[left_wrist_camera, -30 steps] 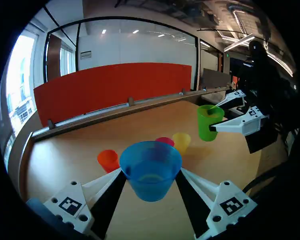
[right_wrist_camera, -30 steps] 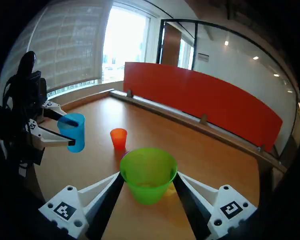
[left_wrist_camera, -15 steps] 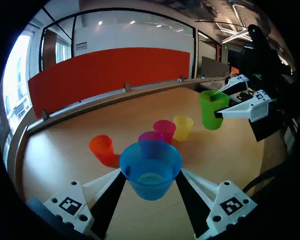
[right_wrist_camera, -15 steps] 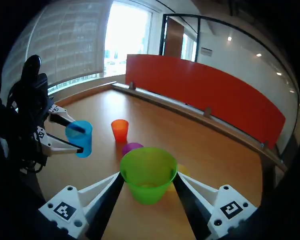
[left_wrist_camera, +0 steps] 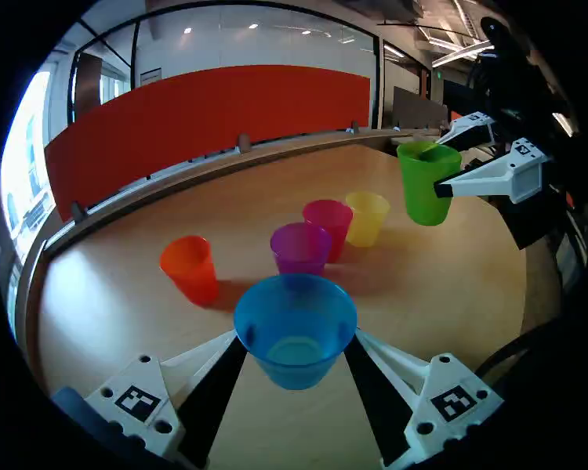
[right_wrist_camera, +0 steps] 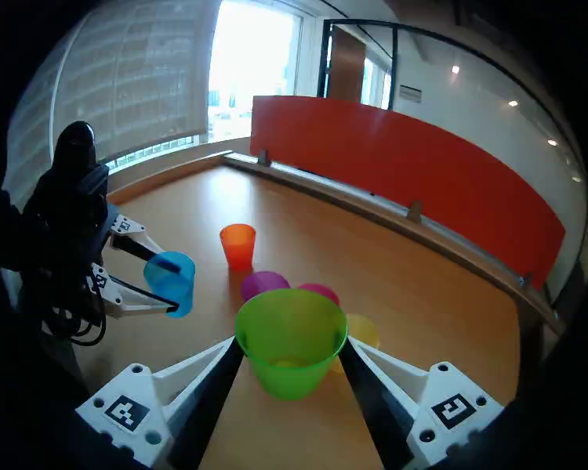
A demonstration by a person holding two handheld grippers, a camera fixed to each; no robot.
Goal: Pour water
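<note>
My left gripper [left_wrist_camera: 295, 352] is shut on a blue cup [left_wrist_camera: 295, 333], held upright above the wooden table [left_wrist_camera: 451, 290]; a little liquid shows at its bottom. In the right gripper view the same blue cup [right_wrist_camera: 171, 282] hangs at the left. My right gripper [right_wrist_camera: 291, 356] is shut on a green cup [right_wrist_camera: 291, 341], held upright; in the left gripper view that green cup [left_wrist_camera: 427, 182] is at the far right. On the table stand an orange cup [left_wrist_camera: 190, 269], a purple cup [left_wrist_camera: 300, 249], a pink cup [left_wrist_camera: 329, 226] and a yellow cup [left_wrist_camera: 368, 218].
A red partition [left_wrist_camera: 208, 117] runs along the table's far edge, with a rail in front of it. Bright windows [right_wrist_camera: 251, 70] with a blind lie behind the left gripper. The person's dark-clad hand holds the left gripper [right_wrist_camera: 67, 227].
Both views have tipped downward, so the cups on the table show more fully. In each view the other gripper's cup has shifted: the green one upward, the blue one lower and nearer.
</note>
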